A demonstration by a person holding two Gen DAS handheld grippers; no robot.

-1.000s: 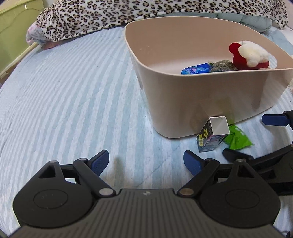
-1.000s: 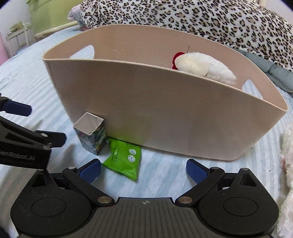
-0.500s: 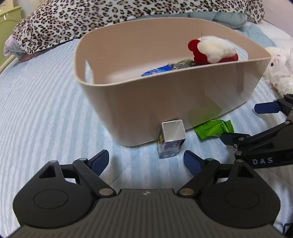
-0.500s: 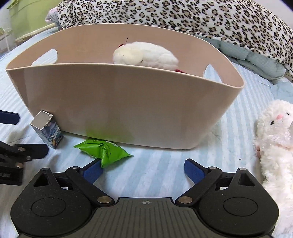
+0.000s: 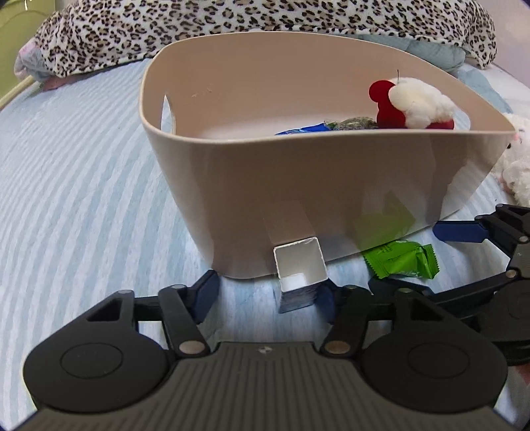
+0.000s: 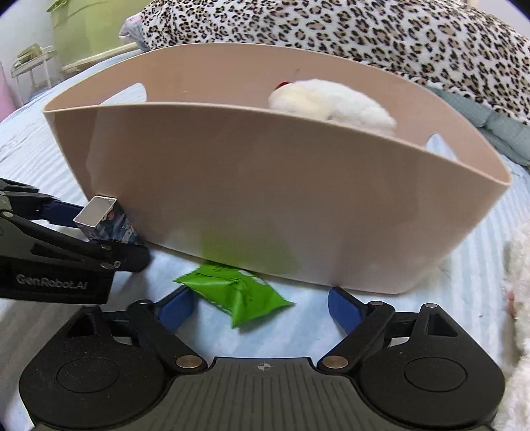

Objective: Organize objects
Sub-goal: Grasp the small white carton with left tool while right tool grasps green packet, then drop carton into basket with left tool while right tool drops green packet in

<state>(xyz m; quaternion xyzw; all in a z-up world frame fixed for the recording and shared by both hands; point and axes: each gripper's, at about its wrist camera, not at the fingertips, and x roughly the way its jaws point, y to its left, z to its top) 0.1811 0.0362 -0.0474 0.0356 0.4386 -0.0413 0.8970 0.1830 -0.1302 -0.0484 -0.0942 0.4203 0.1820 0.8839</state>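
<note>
A beige tub (image 5: 331, 185) (image 6: 265, 212) stands on the striped bed. Inside lie a red-and-white plush (image 5: 414, 102) (image 6: 331, 102) and a blue packet (image 5: 298, 130). A small open-topped carton (image 5: 299, 272) (image 6: 106, 223) stands against the tub's front wall. My left gripper (image 5: 266, 295) is open with the carton between its fingers, close to the right one. A green packet (image 5: 402, 260) (image 6: 232, 291) lies on the bed before the tub. My right gripper (image 6: 261, 306) is open around the green packet, whose left end is near the left finger.
A leopard-print blanket (image 5: 232, 30) (image 6: 364, 36) lies behind the tub. A white plush toy (image 5: 516, 165) (image 6: 520, 298) lies to the right of the tub. A green cabinet (image 6: 86, 30) stands beyond the bed's far left edge.
Both grippers have moved forward and lower. The carton now sits between my left fingers and the green packet between my right fingers. Both stay open.
</note>
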